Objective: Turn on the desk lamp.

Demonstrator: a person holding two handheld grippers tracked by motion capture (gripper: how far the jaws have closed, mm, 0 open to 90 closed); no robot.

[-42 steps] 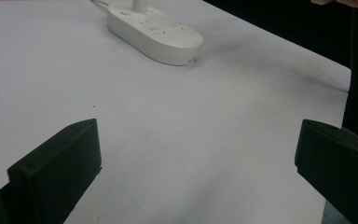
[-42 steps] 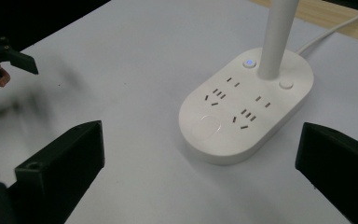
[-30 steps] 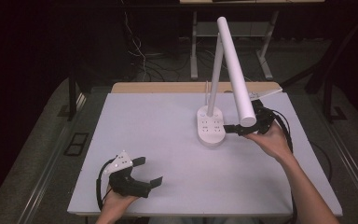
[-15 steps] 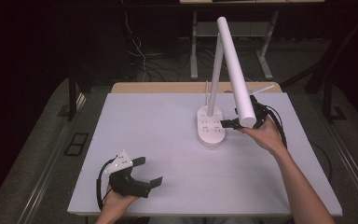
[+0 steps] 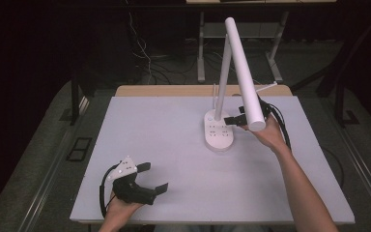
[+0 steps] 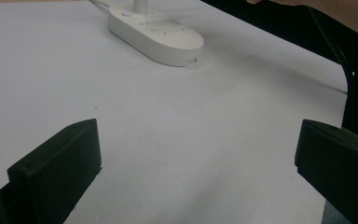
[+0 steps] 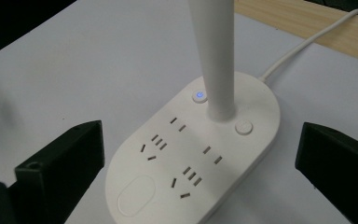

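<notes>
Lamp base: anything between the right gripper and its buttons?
Nothing visible. The right gripper hangs open just above the lamp base, whose lit button and plain round button show unobstructed between its jaws. The white stem rises between the two buttons; the lamp head slants above the hand.

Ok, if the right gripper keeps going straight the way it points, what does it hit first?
Most likely the lamp base: it lies dead ahead between the open jaws of the right gripper, with the lamp's stem rising just beyond. Depth is hard to judge.
</notes>
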